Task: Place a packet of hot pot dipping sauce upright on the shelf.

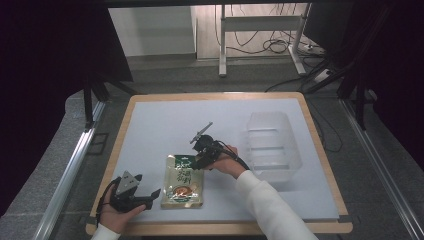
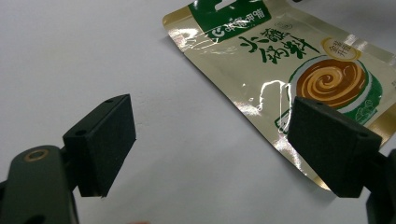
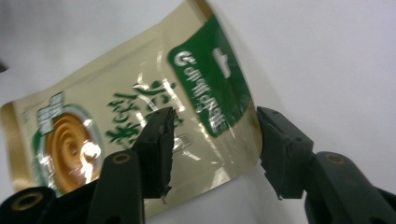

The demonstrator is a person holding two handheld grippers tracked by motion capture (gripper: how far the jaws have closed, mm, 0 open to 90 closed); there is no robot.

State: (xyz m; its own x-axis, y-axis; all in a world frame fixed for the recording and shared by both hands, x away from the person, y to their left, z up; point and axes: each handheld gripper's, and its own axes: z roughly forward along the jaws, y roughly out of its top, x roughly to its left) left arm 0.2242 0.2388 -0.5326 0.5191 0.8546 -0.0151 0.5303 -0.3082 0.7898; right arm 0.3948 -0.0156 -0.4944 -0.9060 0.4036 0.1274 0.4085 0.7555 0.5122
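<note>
Gold-and-green foil pouch [image 1: 184,182] lying flat on white tabletop [image 1: 150,130], near front edge, long axis running away from person. Right gripper [image 1: 204,159] hovering at pouch's far green header, jaws parted astride its corner. Left gripper [image 1: 150,196] resting just beside pouch's near left corner, jaws spread, empty. Clear bin [image 1: 272,145] sitting well right.
</note>
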